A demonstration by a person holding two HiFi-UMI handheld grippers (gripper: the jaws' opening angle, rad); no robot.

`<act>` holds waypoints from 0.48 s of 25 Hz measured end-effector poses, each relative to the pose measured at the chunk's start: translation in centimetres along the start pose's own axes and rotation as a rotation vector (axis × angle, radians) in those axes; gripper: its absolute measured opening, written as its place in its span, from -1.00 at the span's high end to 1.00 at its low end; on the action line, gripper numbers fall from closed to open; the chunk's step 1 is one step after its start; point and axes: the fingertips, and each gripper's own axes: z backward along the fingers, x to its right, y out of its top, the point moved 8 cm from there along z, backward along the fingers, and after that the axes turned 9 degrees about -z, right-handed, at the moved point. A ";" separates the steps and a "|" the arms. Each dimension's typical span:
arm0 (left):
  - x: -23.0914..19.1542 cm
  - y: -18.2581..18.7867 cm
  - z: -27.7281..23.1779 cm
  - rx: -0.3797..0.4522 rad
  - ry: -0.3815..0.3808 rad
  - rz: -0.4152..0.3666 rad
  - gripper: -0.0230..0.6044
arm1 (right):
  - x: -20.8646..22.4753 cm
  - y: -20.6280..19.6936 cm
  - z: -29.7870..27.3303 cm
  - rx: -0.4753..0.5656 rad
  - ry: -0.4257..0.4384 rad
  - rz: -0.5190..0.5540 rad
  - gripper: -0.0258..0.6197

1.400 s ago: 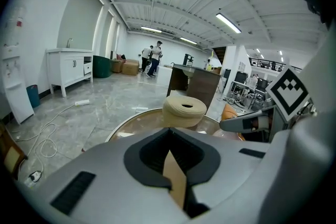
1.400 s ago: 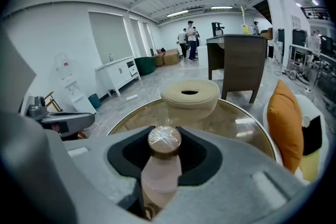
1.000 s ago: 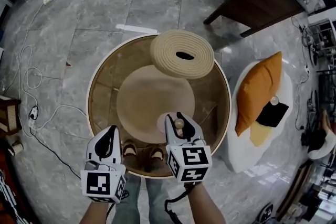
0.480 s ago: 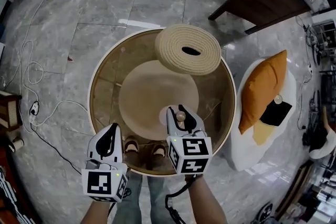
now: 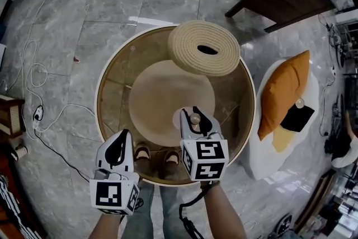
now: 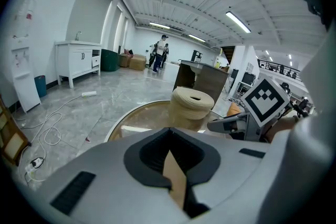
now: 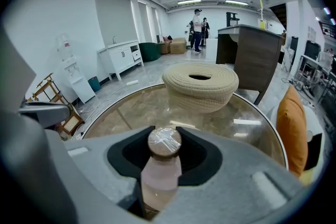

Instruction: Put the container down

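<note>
Here, the right tool clamps a small capped bottle over the near part of the round glass counter. The left tool, closed and empty, hangs by the near-left rim. Risk: if released before its base sits flat, the narrow bottle may topple and roll off.

Rope basket on round glass table

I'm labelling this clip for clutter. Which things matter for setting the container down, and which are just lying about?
In the job: right gripper, shut on the bottle; round glass table.
Lying about: rope basket; orange cushion; left gripper, empty.
</note>
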 end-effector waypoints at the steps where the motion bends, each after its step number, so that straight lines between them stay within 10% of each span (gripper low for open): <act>1: 0.0 0.0 0.0 -0.001 0.000 0.001 0.92 | 0.0 0.0 -0.1 -0.002 0.001 0.001 0.53; 12: 0.7 -0.1 -0.3 -0.002 0.009 0.013 0.92 | 0.3 -0.2 -0.8 -0.034 0.004 0.016 0.53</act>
